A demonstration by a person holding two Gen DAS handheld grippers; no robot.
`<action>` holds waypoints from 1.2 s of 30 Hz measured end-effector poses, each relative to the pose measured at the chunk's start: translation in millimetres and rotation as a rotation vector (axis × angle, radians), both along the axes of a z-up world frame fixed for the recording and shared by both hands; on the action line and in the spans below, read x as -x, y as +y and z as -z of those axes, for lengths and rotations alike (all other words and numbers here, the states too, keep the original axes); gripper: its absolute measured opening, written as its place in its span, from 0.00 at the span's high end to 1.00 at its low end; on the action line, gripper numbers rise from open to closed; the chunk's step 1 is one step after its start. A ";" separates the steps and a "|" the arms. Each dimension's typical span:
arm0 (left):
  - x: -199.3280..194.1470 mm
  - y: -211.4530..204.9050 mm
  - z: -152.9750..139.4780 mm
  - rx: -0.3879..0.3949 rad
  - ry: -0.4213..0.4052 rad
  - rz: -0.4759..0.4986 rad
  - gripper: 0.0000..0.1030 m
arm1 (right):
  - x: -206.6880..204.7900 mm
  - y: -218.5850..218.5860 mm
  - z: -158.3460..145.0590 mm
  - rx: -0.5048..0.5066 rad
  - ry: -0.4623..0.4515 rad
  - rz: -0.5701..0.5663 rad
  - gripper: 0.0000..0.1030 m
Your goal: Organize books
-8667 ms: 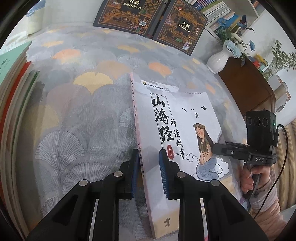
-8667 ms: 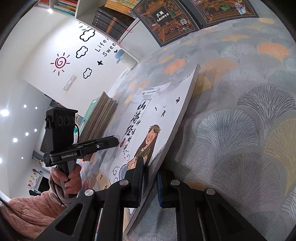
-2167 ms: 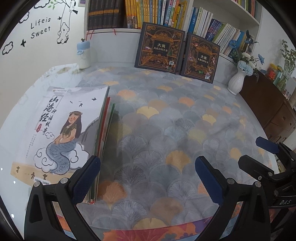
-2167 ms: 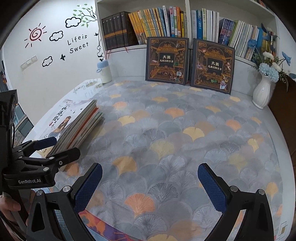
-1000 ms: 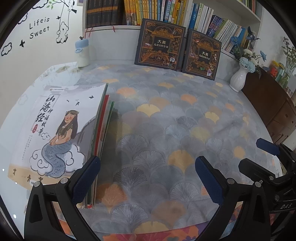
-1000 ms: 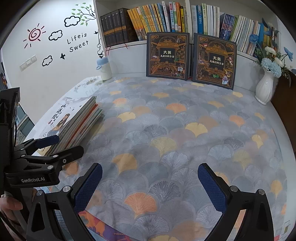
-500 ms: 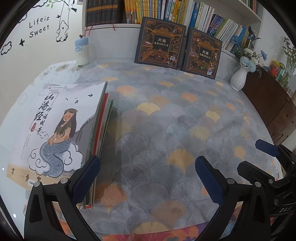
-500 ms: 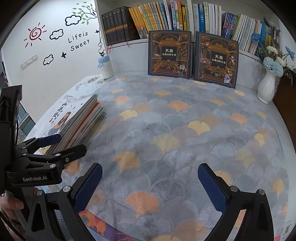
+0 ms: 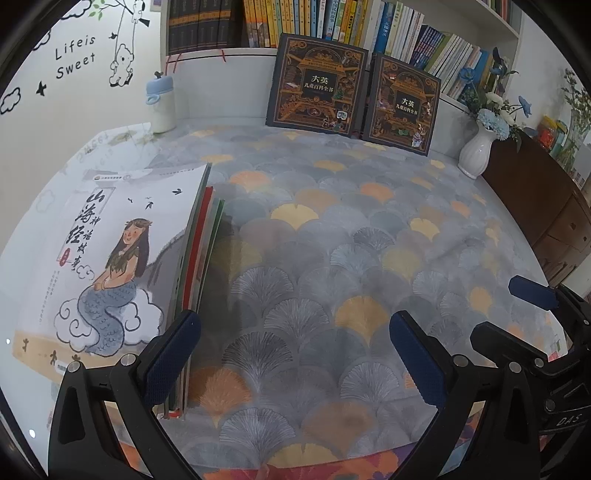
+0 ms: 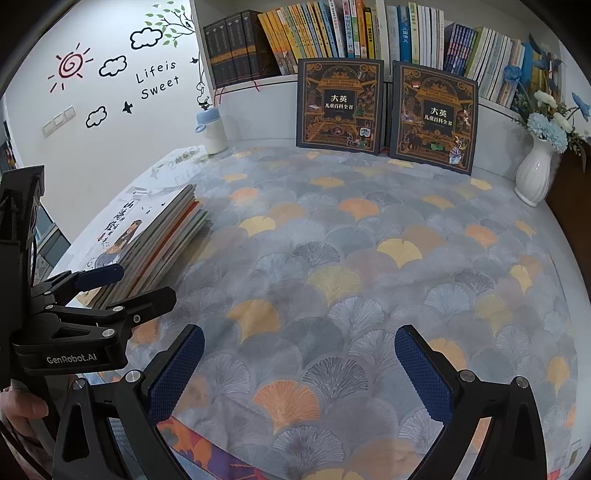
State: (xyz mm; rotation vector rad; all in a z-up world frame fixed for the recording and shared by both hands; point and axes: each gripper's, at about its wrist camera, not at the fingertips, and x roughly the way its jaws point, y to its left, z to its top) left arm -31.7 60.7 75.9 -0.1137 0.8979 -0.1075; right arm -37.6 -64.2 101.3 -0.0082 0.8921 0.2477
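Observation:
A stack of thin books (image 9: 192, 266) lies on the left of the fan-patterned tablecloth (image 9: 332, 258), topped by a white book with a mermaid cover (image 9: 114, 258). The same stack (image 10: 159, 236) shows at the left of the right wrist view. My left gripper (image 9: 295, 354) hangs open near the table's front edge, its left finger beside the stack's near corner, holding nothing. My right gripper (image 10: 299, 369) is open too, over bare cloth, and appears in the left wrist view as the right gripper (image 9: 517, 310) at the right edge. The left gripper (image 10: 122, 291) sits left in the right wrist view.
Two dark encyclopedia books (image 9: 317, 88) (image 9: 400, 103) lean upright against the bookshelf (image 9: 332, 22) at the back. A white vase of blue flowers (image 9: 476, 147) stands back right, a pale blue bottle (image 9: 160, 103) back left. A wooden cabinet (image 9: 546, 206) borders the right side.
8.7 s ago both grippers were shut on the mermaid book; it now lies on the stack and both are open. Over the last second the views barely shift.

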 end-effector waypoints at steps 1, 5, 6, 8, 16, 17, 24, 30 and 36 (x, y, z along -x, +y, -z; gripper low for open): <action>-0.9 0.4 0.0 0.003 0.000 0.001 0.01 | -0.4 0.0 0.0 0.000 0.001 0.000 0.00; -1.1 0.2 0.2 -0.010 0.003 -0.005 0.01 | -0.4 0.2 -0.2 -0.008 0.003 -0.008 0.00; -0.9 0.1 0.2 -0.007 0.003 -0.004 0.01 | -0.3 0.4 0.0 -0.007 0.003 -0.008 0.00; -0.5 0.0 0.2 -0.003 0.004 -0.002 0.01 | -0.9 -0.2 0.1 -0.005 0.004 -0.008 0.00; -0.1 0.8 -0.2 0.002 0.001 -0.004 0.01 | -1.5 0.0 0.8 -0.003 0.006 -0.011 0.00; -0.3 0.7 -0.2 0.001 0.002 -0.004 0.01 | -1.6 0.1 0.9 -0.003 0.007 -0.010 0.00; -1.0 -0.1 1.1 0.008 0.009 -0.005 0.01 | -2.0 0.4 1.5 0.002 0.007 -0.005 0.00; -1.0 -0.2 0.2 0.010 0.004 -0.005 0.01 | -3.8 -2.2 1.6 0.001 0.007 0.003 0.00; -2.3 -0.6 3.2 0.010 0.012 -0.007 0.01 | -4.0 -3.0 2.0 -0.001 0.007 0.002 0.00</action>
